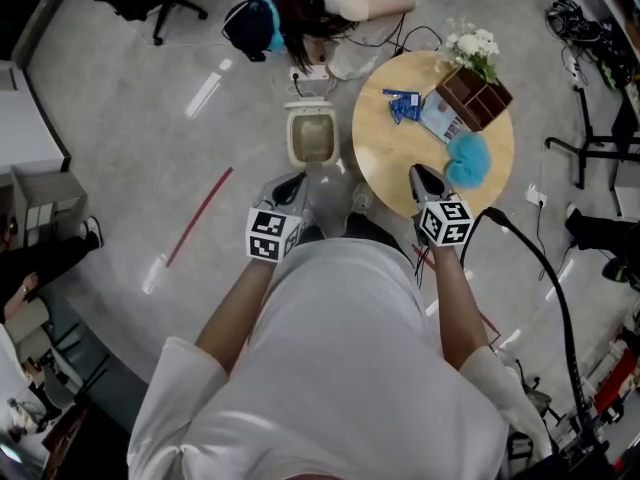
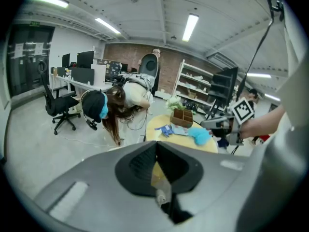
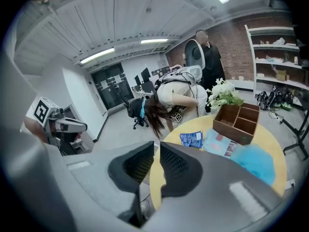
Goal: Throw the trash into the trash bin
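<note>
One beige trash bin [image 1: 312,136] stands open on the floor just left of the round wooden table [image 1: 380,163]. On the table a blue packet [image 1: 403,104], a printed sheet [image 1: 438,118] and a fluffy blue clump [image 1: 468,158] lie beside a wooden box [image 1: 478,98] and white flowers [image 1: 472,43]. The left gripper [image 1: 290,186] hangs near the bin's near side with its jaws pressed together at the tips, while the right gripper [image 1: 420,176] points over the table's near edge beside the clump, its jaws a narrow slit apart with nothing between them.
</note>
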The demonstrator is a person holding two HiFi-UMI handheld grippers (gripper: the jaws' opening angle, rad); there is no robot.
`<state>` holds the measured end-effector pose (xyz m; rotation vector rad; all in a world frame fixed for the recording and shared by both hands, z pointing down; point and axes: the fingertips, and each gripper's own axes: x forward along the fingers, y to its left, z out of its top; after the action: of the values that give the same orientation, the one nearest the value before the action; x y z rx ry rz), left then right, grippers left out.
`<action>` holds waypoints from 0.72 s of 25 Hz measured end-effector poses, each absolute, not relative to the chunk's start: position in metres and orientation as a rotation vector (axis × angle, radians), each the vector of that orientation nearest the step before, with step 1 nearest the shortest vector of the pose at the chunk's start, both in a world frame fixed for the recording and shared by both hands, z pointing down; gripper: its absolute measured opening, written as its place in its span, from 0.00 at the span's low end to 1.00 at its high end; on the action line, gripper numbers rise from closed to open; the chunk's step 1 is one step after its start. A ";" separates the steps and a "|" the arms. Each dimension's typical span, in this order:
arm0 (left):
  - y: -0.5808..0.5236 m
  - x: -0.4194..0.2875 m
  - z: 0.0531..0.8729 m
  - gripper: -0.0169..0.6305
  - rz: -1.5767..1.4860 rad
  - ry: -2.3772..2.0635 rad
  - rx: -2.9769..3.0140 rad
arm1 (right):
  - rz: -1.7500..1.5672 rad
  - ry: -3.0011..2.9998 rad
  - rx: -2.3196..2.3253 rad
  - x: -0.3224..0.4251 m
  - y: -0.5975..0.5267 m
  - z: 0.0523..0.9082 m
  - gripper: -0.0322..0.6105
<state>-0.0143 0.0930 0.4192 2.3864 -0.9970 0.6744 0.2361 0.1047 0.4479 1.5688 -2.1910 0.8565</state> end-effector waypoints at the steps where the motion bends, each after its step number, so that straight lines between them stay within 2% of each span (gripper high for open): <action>1: 0.092 -0.014 0.420 0.03 0.673 -1.007 2.379 | 0.858 -2.190 1.561 0.240 0.100 0.451 0.11; 11: 0.081 -0.011 0.427 0.03 0.678 -1.092 2.303 | 0.881 -2.165 1.474 0.258 0.050 0.486 0.16; 18: 0.071 -0.013 0.434 0.03 0.669 -1.138 2.246 | 0.892 -2.098 1.414 0.264 0.016 0.521 0.23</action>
<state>-0.0130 0.0713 0.4344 2.2465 -1.1384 0.6694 0.2636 0.0159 0.5214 1.4137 -2.0979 0.8917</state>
